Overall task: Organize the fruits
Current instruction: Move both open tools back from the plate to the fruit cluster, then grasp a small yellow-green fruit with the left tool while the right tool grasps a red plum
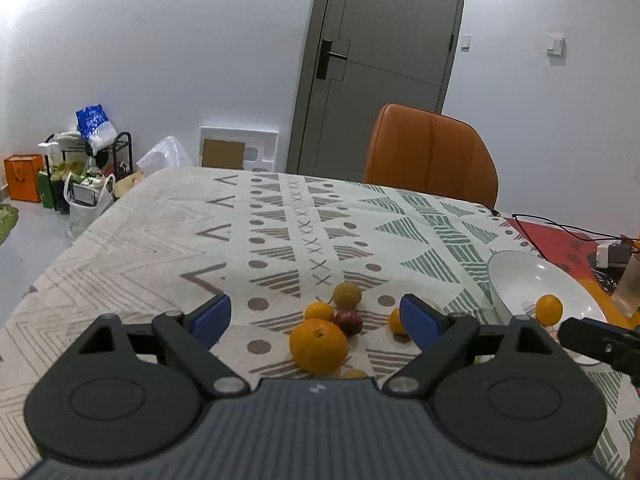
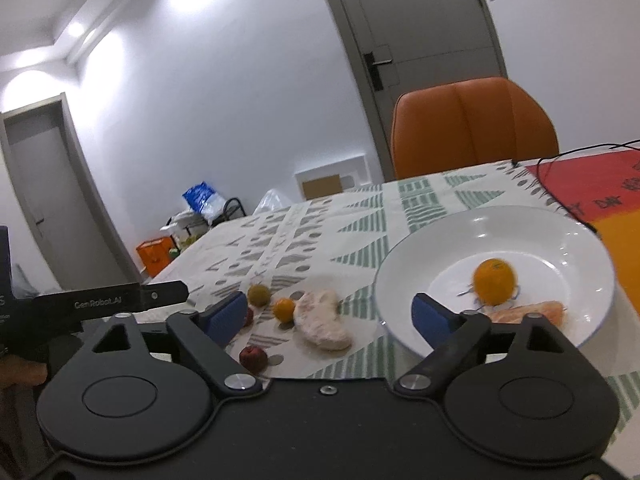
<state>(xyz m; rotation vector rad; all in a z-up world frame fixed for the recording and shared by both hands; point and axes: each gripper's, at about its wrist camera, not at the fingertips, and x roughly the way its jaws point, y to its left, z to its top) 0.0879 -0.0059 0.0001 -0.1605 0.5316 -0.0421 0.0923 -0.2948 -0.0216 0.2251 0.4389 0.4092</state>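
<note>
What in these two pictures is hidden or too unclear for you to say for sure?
- Left wrist view: a small orange fruit is half hidden behind the left gripper finger; another peeks over the gripper body.
- Right wrist view: the orange in the white plate is motion-blurred; whether it has settled is unclear.
- Right wrist view: the pinkish piece on the plate is partly covered by the right gripper; I cannot identify it.

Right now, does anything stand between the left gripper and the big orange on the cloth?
Nothing visible does. The big orange lies on the cloth just ahead of the open left gripper; a dark red fruit sits close behind it.
</note>
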